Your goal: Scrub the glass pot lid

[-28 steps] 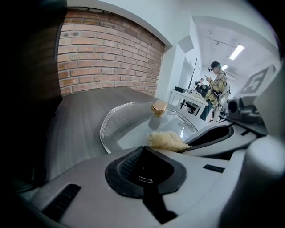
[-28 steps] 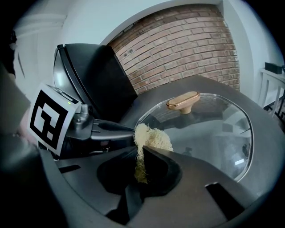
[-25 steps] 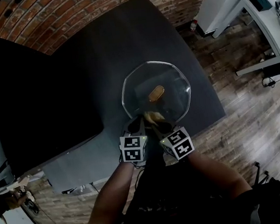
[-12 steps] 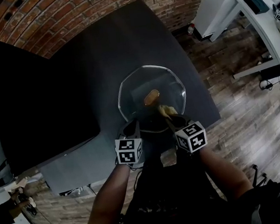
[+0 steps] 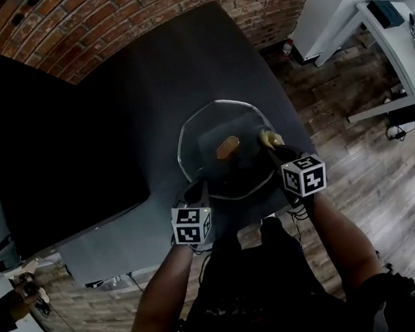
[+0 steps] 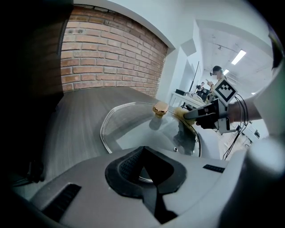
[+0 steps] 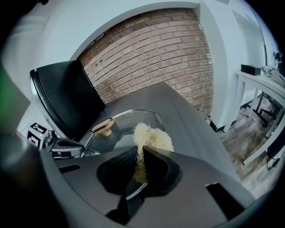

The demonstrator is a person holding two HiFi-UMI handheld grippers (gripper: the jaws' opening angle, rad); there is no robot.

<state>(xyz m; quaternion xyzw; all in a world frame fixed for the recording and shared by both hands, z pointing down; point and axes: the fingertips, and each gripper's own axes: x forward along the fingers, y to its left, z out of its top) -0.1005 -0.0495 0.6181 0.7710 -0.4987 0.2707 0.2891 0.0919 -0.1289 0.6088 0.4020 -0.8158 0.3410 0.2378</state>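
glass pot lid is lying flat on the dark grey bench, dome up, with its golden knob showing at the centre. the left tongs are pressing together on the lid's near rim (the clear edge is running right through the notch between their tips in the left gripper view). the right tongs are pinching a pale, stringy scrubber, which is bulging out past their tips. that tuft is sitting on the glass at the lid's right side, inside the rim and apart from the knob. both forearms are reaching in from the bottom of the head view, the marker cubes sitting just outside the lid's edge. a big black panel is resting on the bench off to the left, a brick wall is running behind it, and wooden floor is showing on the right.
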